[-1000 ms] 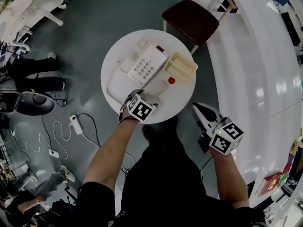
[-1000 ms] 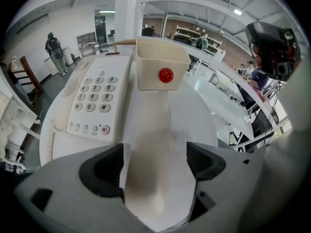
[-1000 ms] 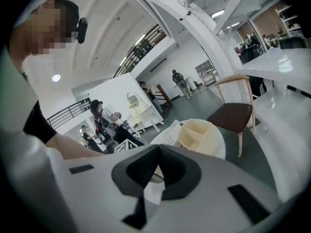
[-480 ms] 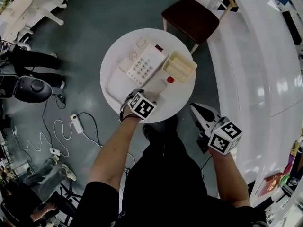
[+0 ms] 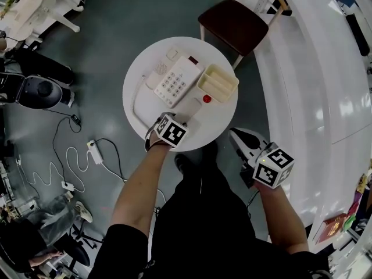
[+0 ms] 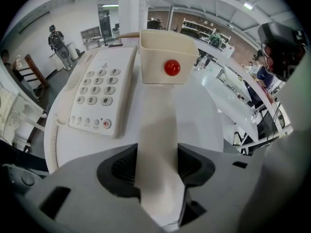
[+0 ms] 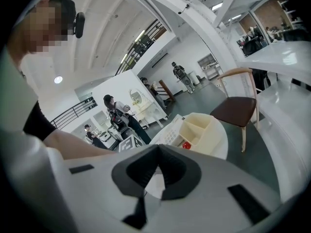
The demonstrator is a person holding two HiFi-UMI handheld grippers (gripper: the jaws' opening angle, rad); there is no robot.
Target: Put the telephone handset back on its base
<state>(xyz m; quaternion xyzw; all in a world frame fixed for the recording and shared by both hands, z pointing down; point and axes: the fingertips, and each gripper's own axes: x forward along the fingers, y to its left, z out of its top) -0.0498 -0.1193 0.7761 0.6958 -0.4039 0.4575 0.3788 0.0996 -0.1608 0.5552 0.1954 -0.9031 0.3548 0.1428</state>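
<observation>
Telephone handset lying on the round white bench, just to the right of the telephone base, whose cradle is empty. The left gripper has just been closing; the near end of the handset sits between its jaws, and the pads appear to press on both of its flanks. The right gripper hangs off the bench edge with its jaws drawn together on nothing.

Hazards from this position:
- The hold is at one end only, so on lifting the long free end may sag or swing and the handset could pivot out of the pads.
- The far end lies against, or just beside, the cream tray with the red ball (contact cannot be told at this angle); a forward or sideways drag would shove the tray.
- The coiled cord runs round the left of the base; crossing over may tug it and shift the base.
- A tilted set-down would leave the handset off its cradle.
</observation>
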